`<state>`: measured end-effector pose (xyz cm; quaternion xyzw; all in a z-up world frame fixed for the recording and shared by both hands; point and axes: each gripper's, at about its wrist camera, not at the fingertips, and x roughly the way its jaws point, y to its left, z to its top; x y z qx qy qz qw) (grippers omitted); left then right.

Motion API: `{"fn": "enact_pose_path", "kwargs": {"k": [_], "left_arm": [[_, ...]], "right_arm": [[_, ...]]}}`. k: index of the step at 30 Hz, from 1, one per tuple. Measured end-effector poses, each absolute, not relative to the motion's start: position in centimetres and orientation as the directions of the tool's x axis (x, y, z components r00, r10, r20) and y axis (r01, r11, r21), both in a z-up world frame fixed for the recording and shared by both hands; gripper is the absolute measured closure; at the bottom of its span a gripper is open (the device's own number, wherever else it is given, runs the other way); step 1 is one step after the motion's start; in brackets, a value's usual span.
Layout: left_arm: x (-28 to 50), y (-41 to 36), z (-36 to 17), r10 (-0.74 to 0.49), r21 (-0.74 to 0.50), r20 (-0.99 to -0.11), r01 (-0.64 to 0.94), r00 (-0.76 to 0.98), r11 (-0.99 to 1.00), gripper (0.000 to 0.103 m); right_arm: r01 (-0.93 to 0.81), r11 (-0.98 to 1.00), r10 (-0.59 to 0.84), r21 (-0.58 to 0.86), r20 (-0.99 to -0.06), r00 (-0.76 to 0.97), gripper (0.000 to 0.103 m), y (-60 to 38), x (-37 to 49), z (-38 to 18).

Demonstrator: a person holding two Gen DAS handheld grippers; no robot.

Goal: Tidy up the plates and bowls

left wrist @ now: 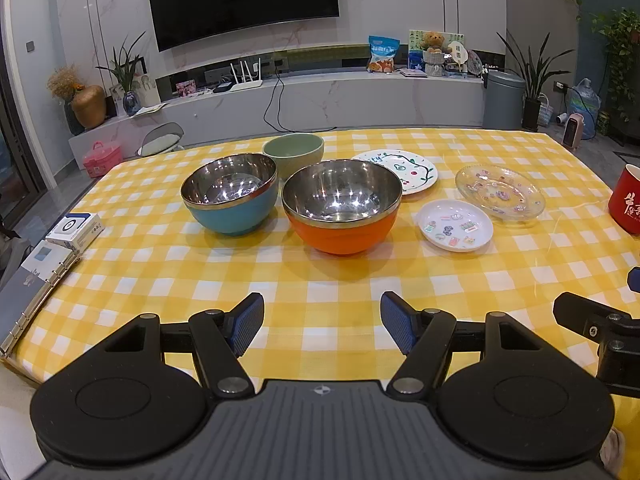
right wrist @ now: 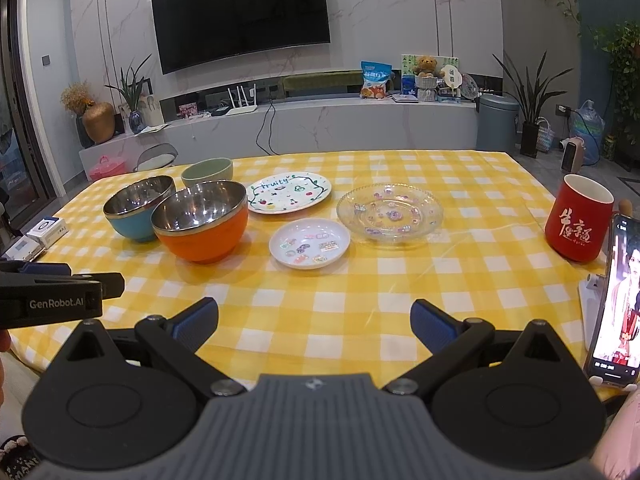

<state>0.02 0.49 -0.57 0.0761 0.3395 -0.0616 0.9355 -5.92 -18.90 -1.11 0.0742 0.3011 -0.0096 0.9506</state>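
On the yellow checked table stand an orange steel-lined bowl (left wrist: 342, 208) (right wrist: 202, 222), a blue steel-lined bowl (left wrist: 230, 198) (right wrist: 138, 210) to its left and a green bowl (left wrist: 294, 152) (right wrist: 207, 174) behind them. To the right lie a white "fruity" plate (left wrist: 408, 170) (right wrist: 289, 193), a small white sticker dish (left wrist: 455, 225) (right wrist: 309, 243) and a clear glass plate (left wrist: 500, 192) (right wrist: 390, 211). My left gripper (left wrist: 322, 322) is open and empty near the front edge, facing the orange bowl. My right gripper (right wrist: 314, 326) is open and empty, facing the small dish.
A red mug (right wrist: 578, 218) (left wrist: 626, 200) stands at the right. A phone on a stand (right wrist: 616, 304) is at the front right. Small boxes (left wrist: 74, 230) and a binder (left wrist: 28, 292) lie at the left edge. The left gripper's side (right wrist: 52, 296) shows in the right wrist view.
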Motion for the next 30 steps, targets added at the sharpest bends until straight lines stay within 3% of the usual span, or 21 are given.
{"fn": "enact_pose_path", "kwargs": {"k": [30], "left_arm": [[0.01,0.51,-0.51,-0.062,0.101,-0.646,0.166,0.761,0.981,0.024]], "right_arm": [[0.07,0.991,0.011,0.115,-0.584,0.812,0.003,-18.64,-5.95,-1.13]]}}
